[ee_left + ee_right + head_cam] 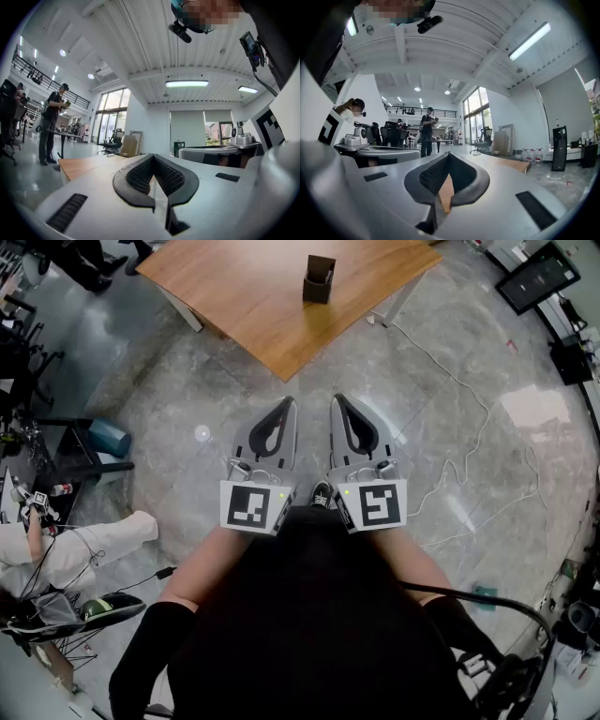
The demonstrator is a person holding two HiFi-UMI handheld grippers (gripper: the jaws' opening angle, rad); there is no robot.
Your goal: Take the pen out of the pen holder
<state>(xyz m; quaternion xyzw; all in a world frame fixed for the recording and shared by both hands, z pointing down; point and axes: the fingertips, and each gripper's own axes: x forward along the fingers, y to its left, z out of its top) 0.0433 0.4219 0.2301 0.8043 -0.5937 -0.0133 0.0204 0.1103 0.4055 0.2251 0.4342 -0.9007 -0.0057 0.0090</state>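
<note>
A dark square pen holder stands on the wooden table at the top of the head view, and a pale pen end shows at its rim. Both grippers are held close to my body, well short of the table, pointing toward it. On the left gripper the tips meet and nothing is between them. The right gripper is likewise shut and holds nothing. Only the table's edge appears past the jaws in the gripper views; the holder is hidden there.
Grey stone floor lies between me and the table. A white cable runs across the floor at the right. A blue bin and a seated person's legs are at the left. A monitor stands at the top right.
</note>
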